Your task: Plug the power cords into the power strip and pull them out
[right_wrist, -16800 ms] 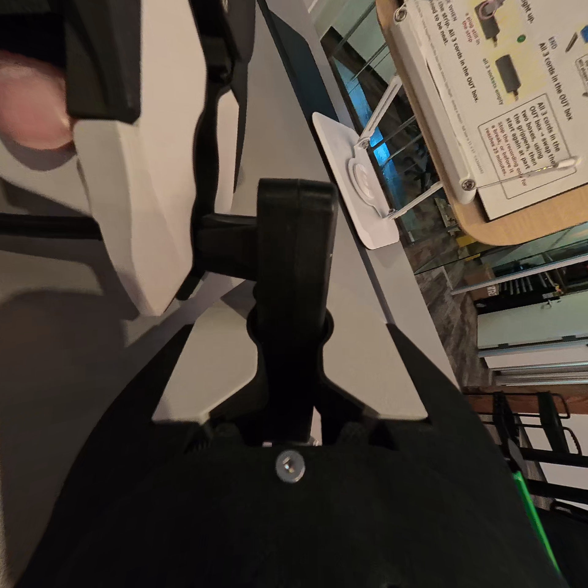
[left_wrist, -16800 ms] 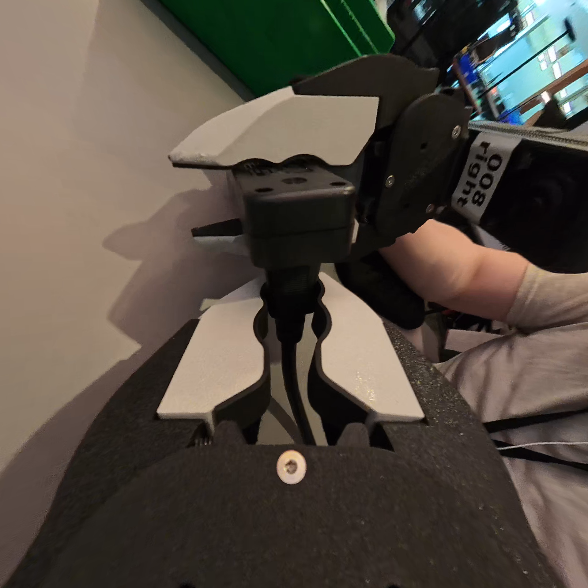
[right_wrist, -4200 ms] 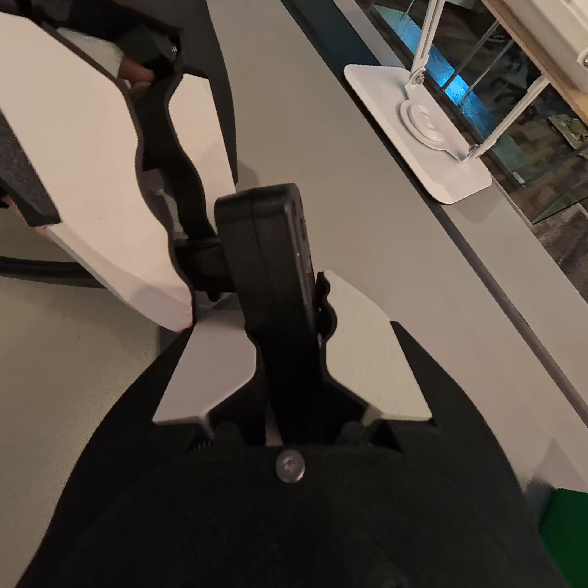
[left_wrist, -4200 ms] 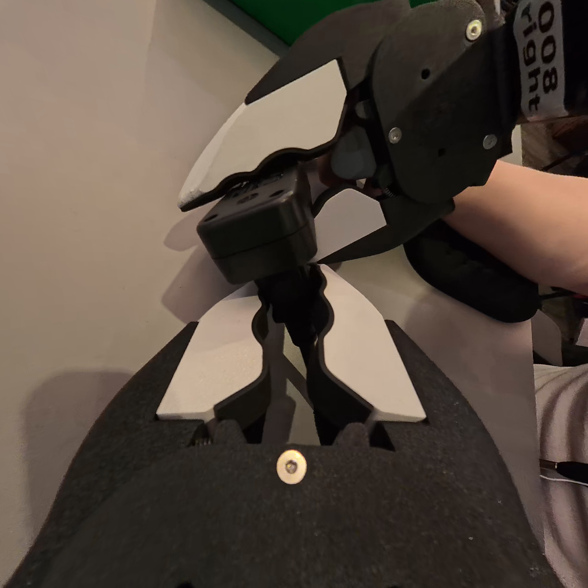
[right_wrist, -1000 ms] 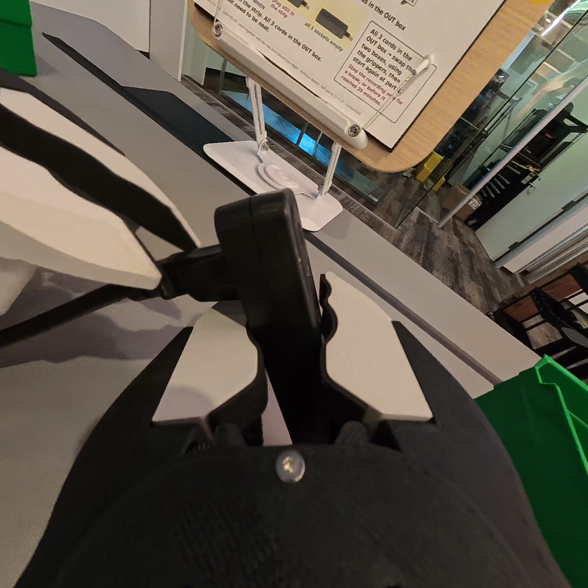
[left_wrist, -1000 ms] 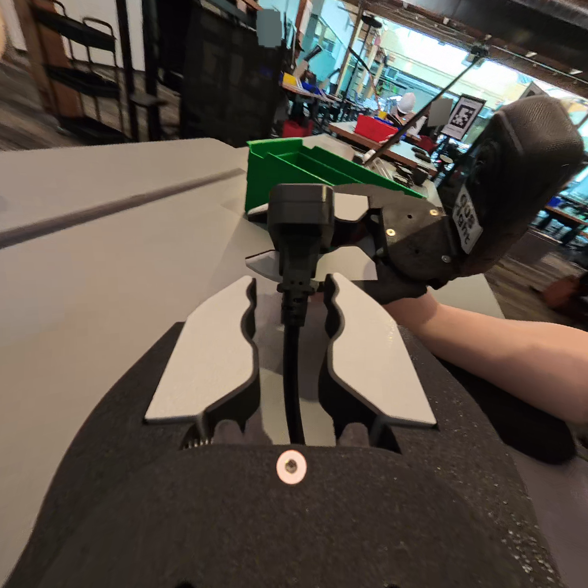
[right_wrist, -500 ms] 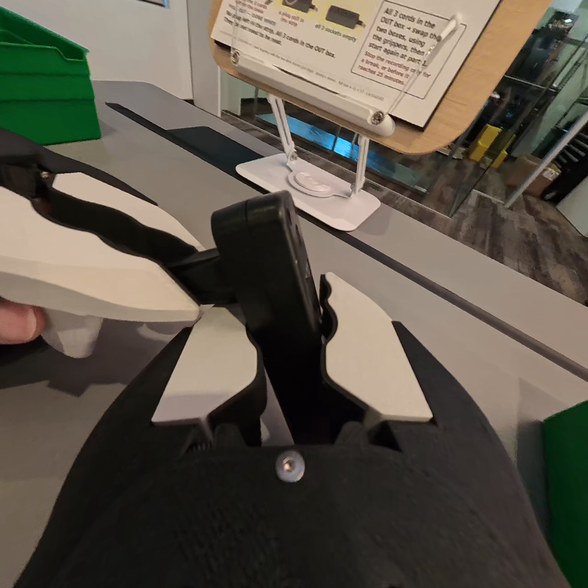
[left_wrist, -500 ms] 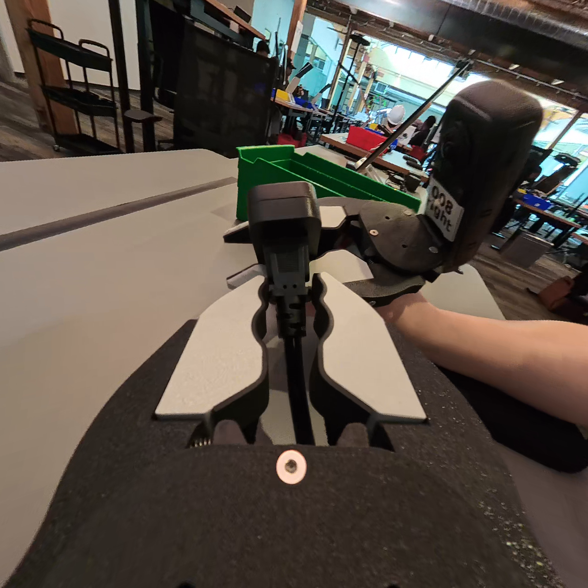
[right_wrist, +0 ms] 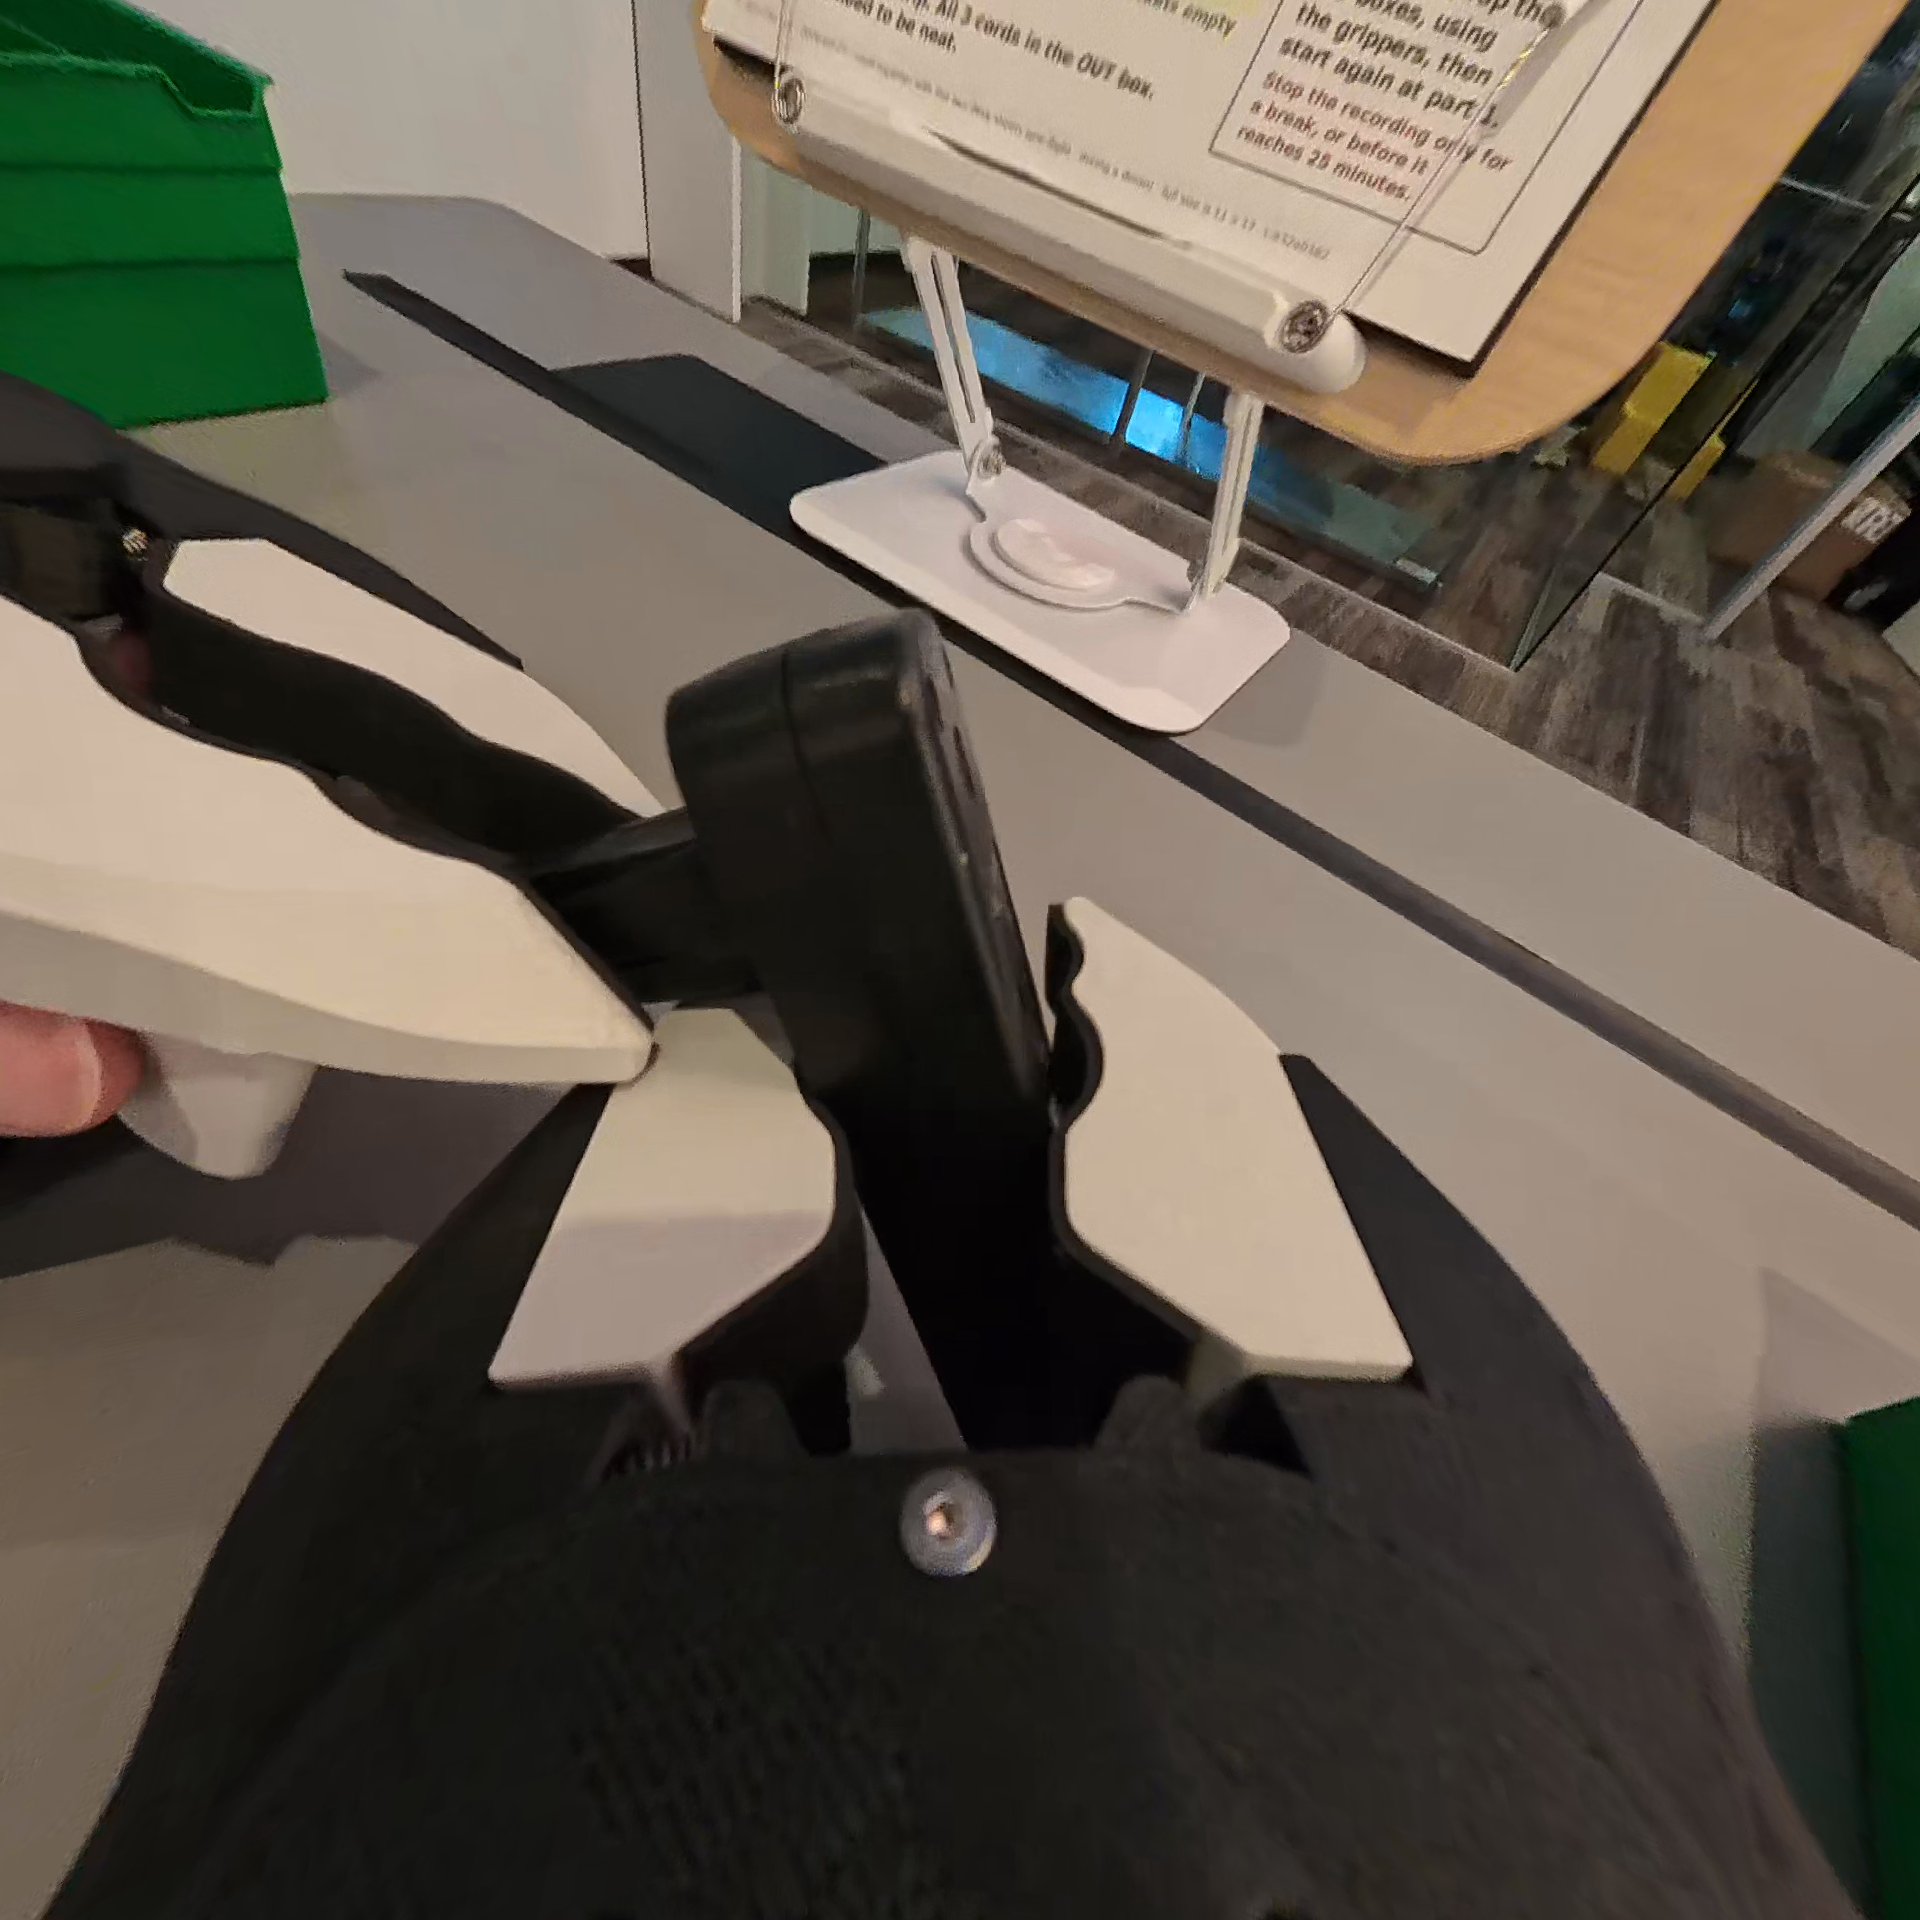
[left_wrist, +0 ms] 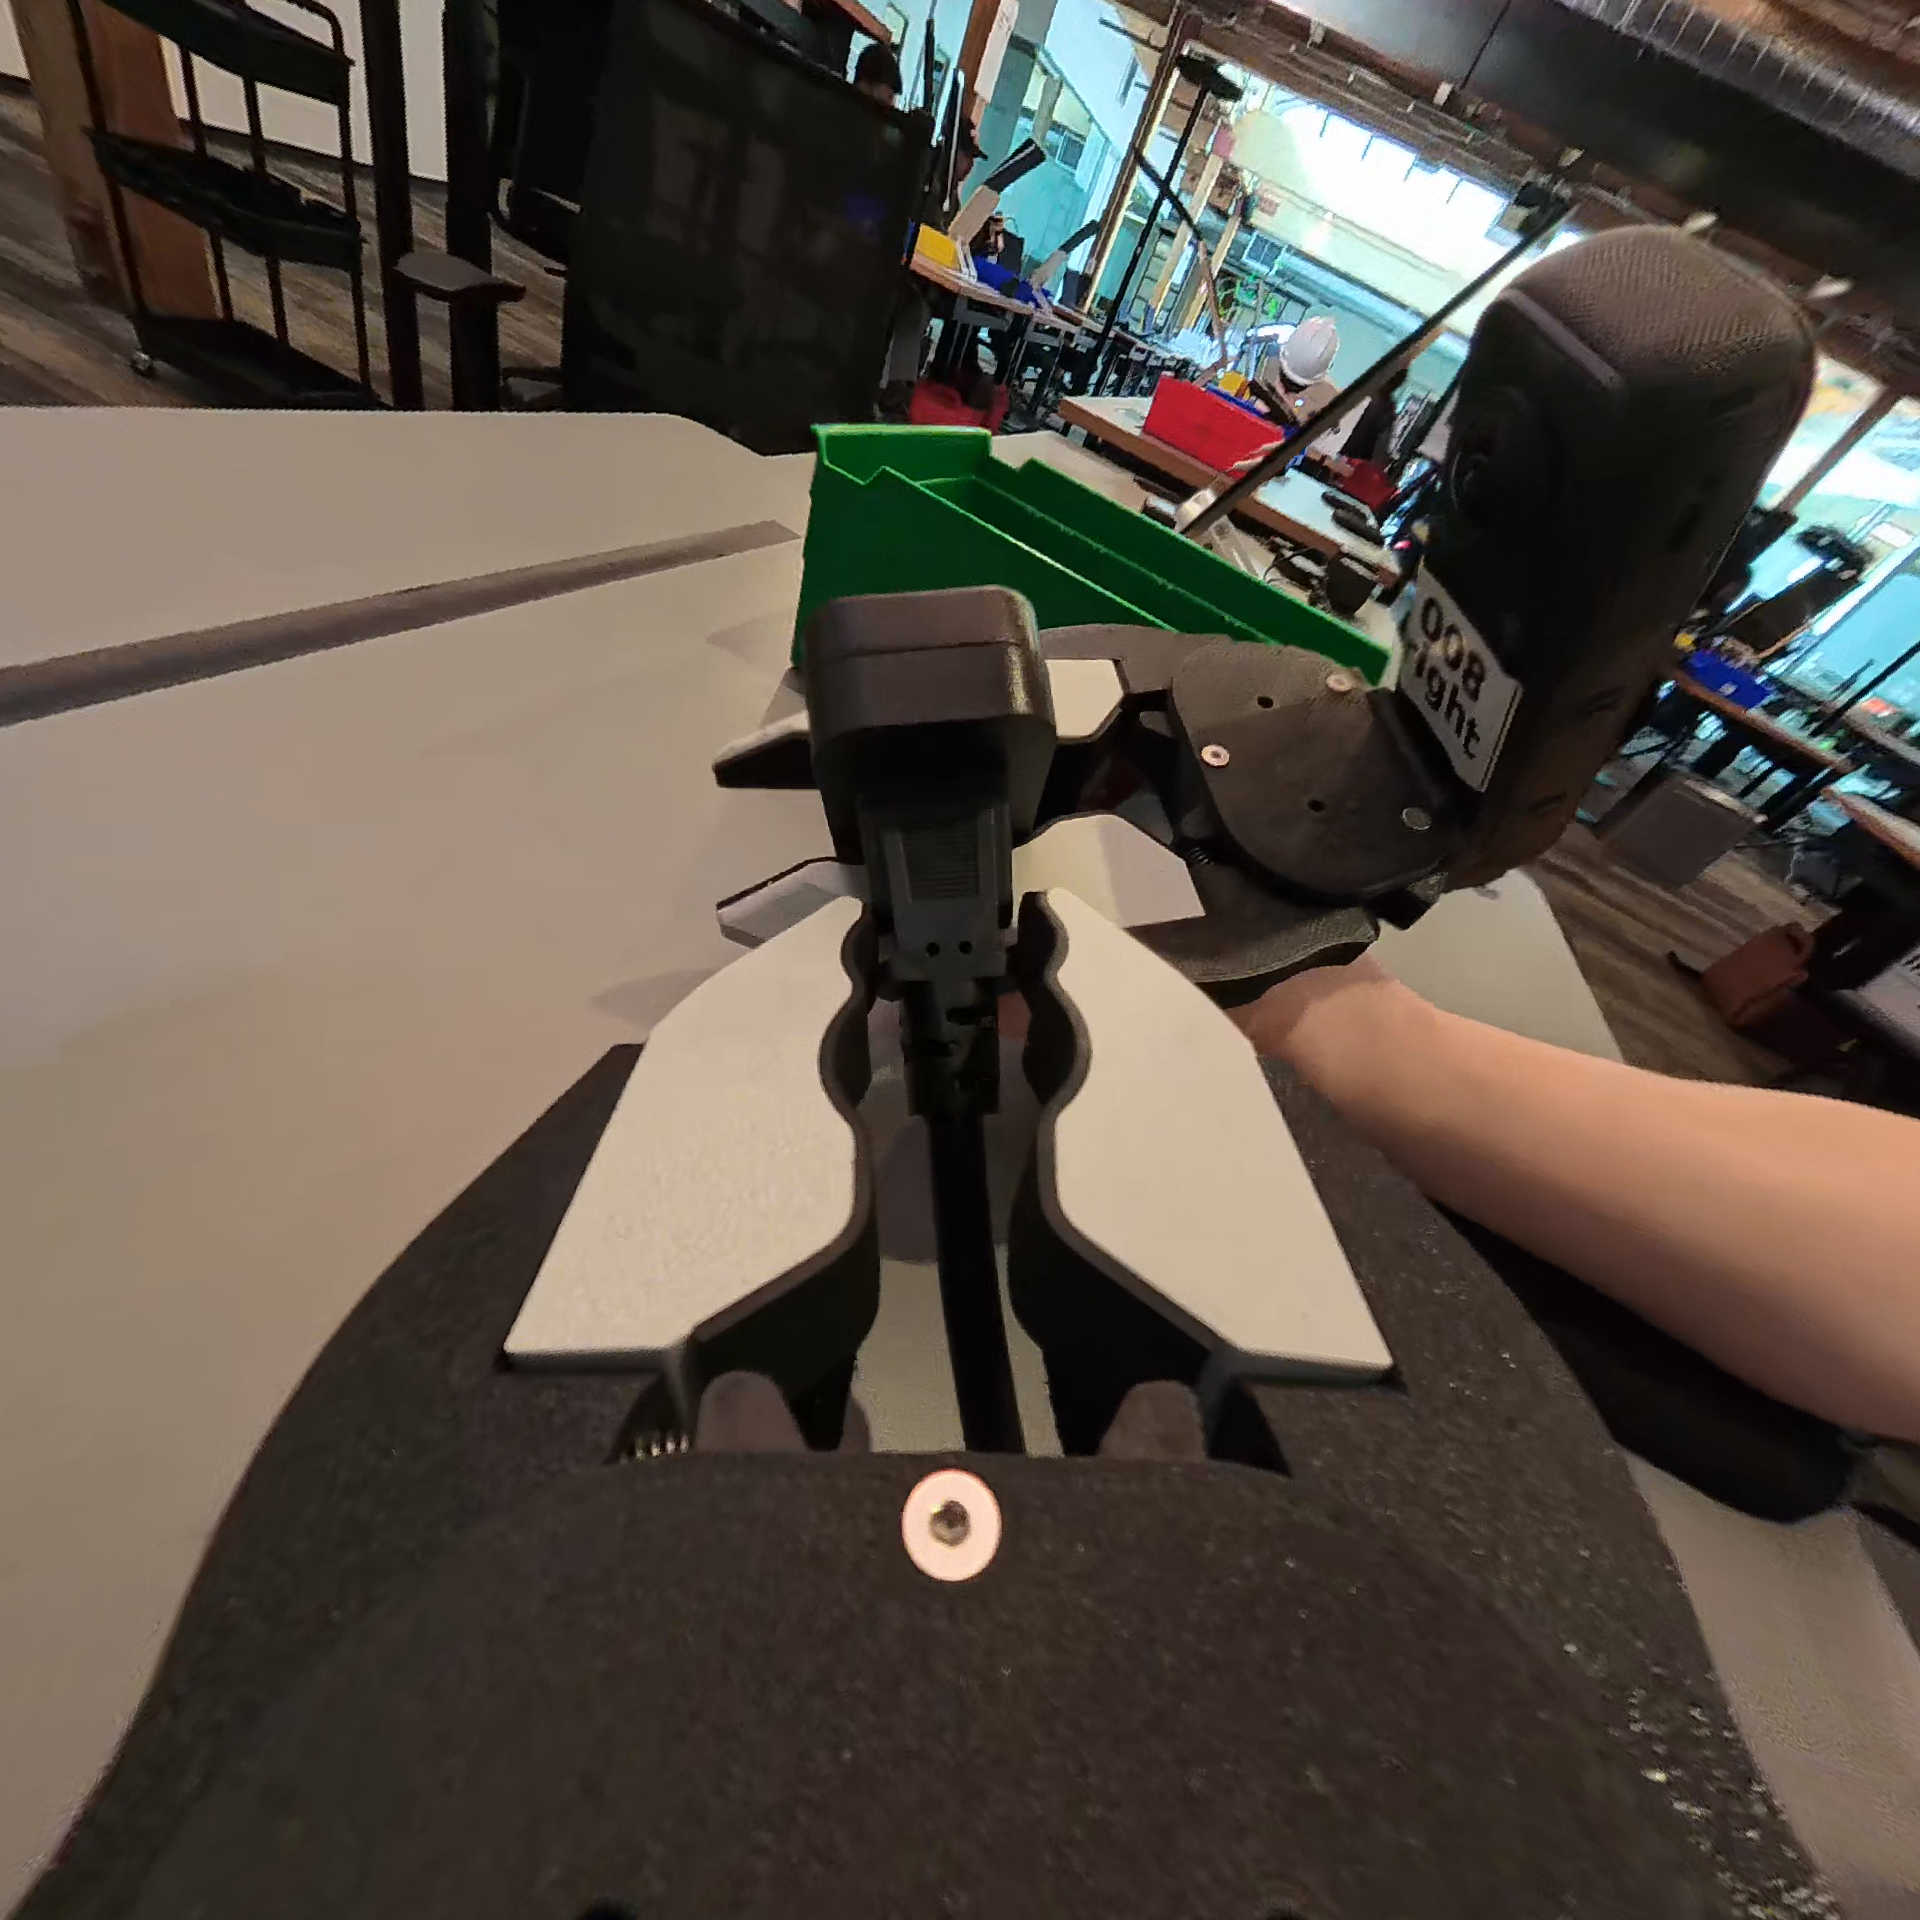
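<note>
A black power strip (left_wrist: pixel 925 686) is held above the grey table (left_wrist: pixel 364 831), clamped between the fingers of my right gripper (left_wrist: pixel 764 831). In the right wrist view the strip (right_wrist: pixel 894 831) stands up between that gripper's white fingers, and my right gripper (right_wrist: pixel 935 997) is shut on it. A black plug (left_wrist: pixel 940 862) sits against the strip's near face, and its cord (left_wrist: pixel 966 1247) runs back between my left fingers. My left gripper (left_wrist: pixel 948 925) is shut on the plug's rear. In the right wrist view my left gripper (right_wrist: pixel 623 925) comes in from the left, holding the plug (right_wrist: pixel 665 883).
A green bin (left_wrist: pixel 987 551) stands on the table behind the strip and also shows in the right wrist view (right_wrist: pixel 135 260). Another green bin edge (right_wrist: pixel 1881 1558) is at the right. A white stand with an instruction board (right_wrist: pixel 1039 561) sits at the table's far edge. A person's forearm (left_wrist: pixel 1558 1164) crosses the right.
My left gripper has slid forward along the cord and its fingers have closed from open onto the plug. The right gripper has kept its grip on the strip and turned slightly.
</note>
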